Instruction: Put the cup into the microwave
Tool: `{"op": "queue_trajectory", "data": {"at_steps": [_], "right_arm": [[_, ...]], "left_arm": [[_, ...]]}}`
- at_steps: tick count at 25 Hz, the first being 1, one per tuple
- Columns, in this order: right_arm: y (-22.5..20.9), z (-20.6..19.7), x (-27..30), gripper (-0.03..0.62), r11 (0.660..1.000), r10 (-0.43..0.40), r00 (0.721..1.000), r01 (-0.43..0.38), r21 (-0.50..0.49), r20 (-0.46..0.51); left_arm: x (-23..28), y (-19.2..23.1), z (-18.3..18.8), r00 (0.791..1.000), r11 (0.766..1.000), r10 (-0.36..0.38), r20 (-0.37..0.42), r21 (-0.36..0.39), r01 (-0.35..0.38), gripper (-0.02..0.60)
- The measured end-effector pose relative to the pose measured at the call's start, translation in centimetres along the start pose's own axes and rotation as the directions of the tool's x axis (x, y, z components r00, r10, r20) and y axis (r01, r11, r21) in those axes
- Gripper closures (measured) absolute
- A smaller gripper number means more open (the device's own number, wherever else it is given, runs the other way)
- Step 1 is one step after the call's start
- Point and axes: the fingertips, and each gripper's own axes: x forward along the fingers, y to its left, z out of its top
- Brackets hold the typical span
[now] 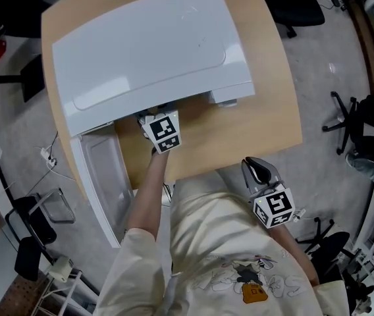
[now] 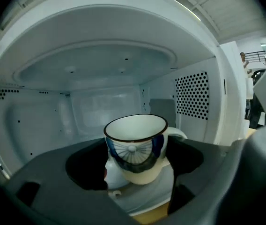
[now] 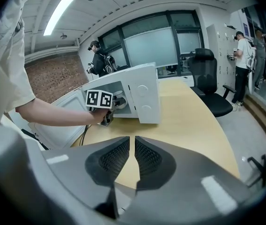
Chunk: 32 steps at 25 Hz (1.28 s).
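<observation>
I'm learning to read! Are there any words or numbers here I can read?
None can be read.
The shirt: any print by its cartoon is too blurred.
The marker cubes: black-and-white squares, not letters.
The microwave and cup: no readable writing.

The left claw grips the slightly tilted cup inside the microwave, over its glass tray

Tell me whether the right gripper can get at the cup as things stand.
Probably not. The cup sits inside the microwave, gripped by the left gripper, whose arm crosses the opening. The right gripper, fingers together, hangs off the table edge beside the person's body.
</observation>
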Motion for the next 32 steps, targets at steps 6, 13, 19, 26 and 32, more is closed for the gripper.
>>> {"op": "queue_trajectory", "data": {"at_steps": [6,13,19,26,32], "right_arm": [[0.6,0.0,0.2,0.553,1.0,0.001,1.0,-0.001,0.008,0.008],[0.9,0.6,0.0,0.533,1.0,0.012,0.999,-0.013,0.01,0.05],[0.3,2.9,0.1,0.559,1.0,0.026,0.99,-0.028,0.013,0.138],[0.1,5.3,-0.9,0.588,0.998,0.054,0.973,-0.051,-0.021,0.223],[0.5,5.6,-0.8,0.589,0.997,0.068,0.971,-0.055,-0.063,0.229]], "left_arm": [[0.6,0.6,0.2,1.0,1.0,0.002,0.014,0.027,-0.002,0.189],[-2.4,0.0,-1.8,0.995,0.998,-0.029,-0.095,0.047,0.033,0.166],[-13.5,-4.8,-1.1,0.968,0.981,-0.194,-0.157,-0.045,0.189,0.345],[-18.9,-9.4,1.1,0.957,0.974,-0.224,-0.183,-0.081,0.212,0.575],[-18.1,-8.5,3.3,0.967,0.975,-0.214,-0.14,-0.088,0.203,0.575]]}}
